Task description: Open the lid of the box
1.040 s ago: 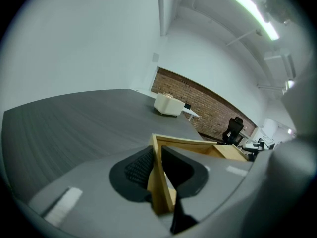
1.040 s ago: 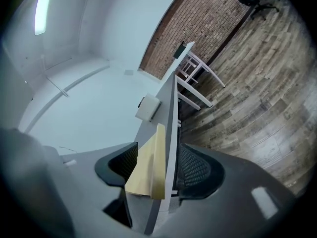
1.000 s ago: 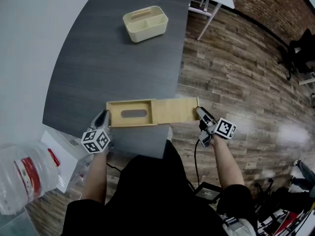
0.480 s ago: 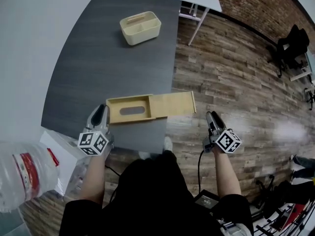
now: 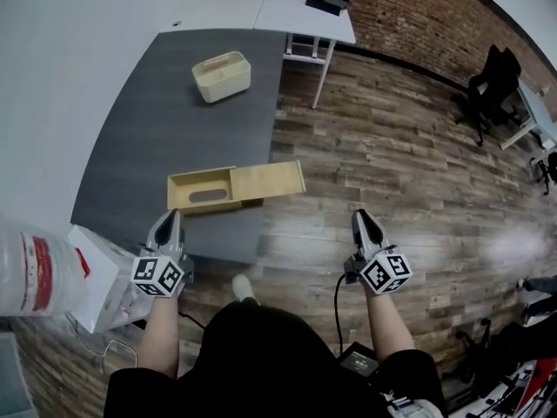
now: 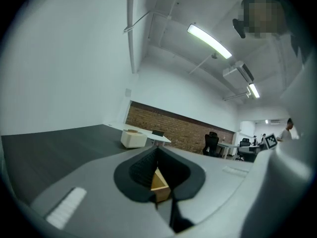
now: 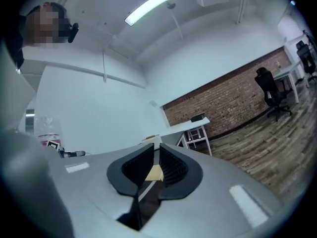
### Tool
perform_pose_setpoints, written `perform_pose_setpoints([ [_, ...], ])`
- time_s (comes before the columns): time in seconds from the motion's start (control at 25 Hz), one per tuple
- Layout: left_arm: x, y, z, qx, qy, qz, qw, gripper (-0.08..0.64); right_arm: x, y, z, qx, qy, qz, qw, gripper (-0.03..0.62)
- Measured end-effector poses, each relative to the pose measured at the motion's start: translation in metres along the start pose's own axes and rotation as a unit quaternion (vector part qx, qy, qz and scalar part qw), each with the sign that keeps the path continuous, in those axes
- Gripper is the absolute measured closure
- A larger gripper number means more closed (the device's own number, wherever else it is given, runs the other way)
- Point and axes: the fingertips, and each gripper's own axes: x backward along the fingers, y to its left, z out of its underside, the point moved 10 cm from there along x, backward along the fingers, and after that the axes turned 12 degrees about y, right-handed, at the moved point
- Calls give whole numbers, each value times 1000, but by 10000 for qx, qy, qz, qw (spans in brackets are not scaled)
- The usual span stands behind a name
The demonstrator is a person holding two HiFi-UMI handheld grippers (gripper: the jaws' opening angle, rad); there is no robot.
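The lid (image 5: 270,180) lies slid far out of the box (image 5: 198,192) ahead of the left tool (image 5: 171,215), so opening looks done; that tool is closed and empty, and the right tool (image 5: 359,216) has just been closing to a slit, also empty.

- Left claw (image 5: 171,214): grey shell and black ribbed pads. The left cube (image 5: 158,275) behind it has black squares on white.
- Right claw (image 5: 360,216): the same grey and black, and the right cube (image 5: 385,271) is patterned alike. Its jaws have just been closing, with nothing between them.
- Box (image 5: 202,190), just ahead of the left claw: plain pale honey wood. Its lid (image 5: 268,181) is the same tone.
- Bench (image 5: 157,120) under the box: dark charcoal, faintly streaked.
- Tub (image 5: 221,76), far ahead of the left claw: cream.
- Floor (image 5: 392,146), ahead of the right claw: brown-grey planks.
- Wall (image 5: 418,20), beyond the floor: red-brown brick.
- Bottle (image 5: 30,273), left of the left claw: clear, with a red label.
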Motion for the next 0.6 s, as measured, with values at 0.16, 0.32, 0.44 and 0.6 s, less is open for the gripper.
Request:
perform_pose_setpoints([
  [0.16,20,-58,12,-83,-216,83,9997,560,45,-12,2,215,-17,-74,9997,584],
  [0.32,50,-105,25,-259,-359,87,9990,560,73,-15,8,308,103,-329,9989,589],
  [0.44,74,-137,36,-387,-449,62,9982,560,93,-13,9,496,104,-547,9972,589],
  [0.6,106,-170,55,-393,-514,-76,9979,560,118,-1,18,739,61,-757,9944,591],
])
